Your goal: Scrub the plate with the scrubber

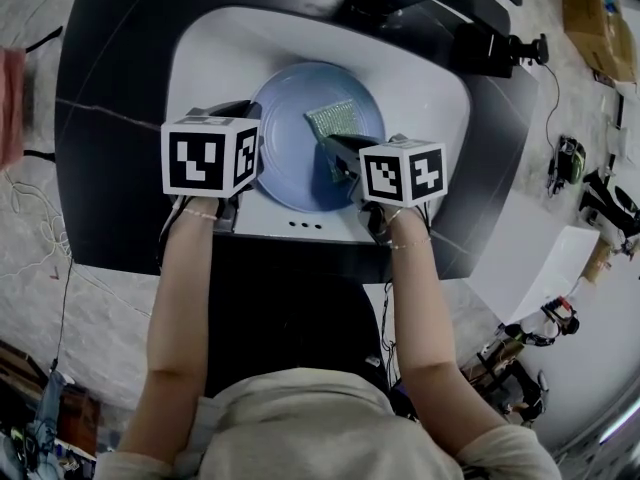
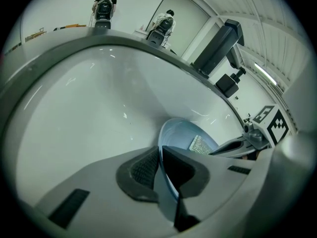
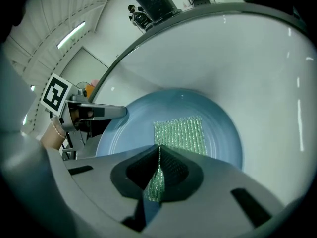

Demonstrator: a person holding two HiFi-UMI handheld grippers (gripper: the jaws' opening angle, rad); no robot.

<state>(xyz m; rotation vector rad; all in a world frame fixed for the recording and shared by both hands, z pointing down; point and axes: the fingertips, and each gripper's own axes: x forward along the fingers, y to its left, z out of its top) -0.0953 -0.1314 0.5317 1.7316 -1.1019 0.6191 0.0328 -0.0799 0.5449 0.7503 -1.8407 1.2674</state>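
L tongs (image 2: 160,155), plate (image 1: 288,103), wht basin (image 1: 425,76), blk table (image 1: 108,118)

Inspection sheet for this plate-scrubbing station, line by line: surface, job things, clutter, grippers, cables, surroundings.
Surface: white tray set on a dark table.
Job's things: blue plate lies in the tray; green scrubber rests on the plate.
Clutter: nothing seen in the tray besides these.
Grippers: left gripper shut on the plate's rim; right gripper shut on the scrubber's near edge.
Cables: thin cable trails over the floor at left.
Surroundings: black device at the table's far side; cardboard box on the floor beyond it.
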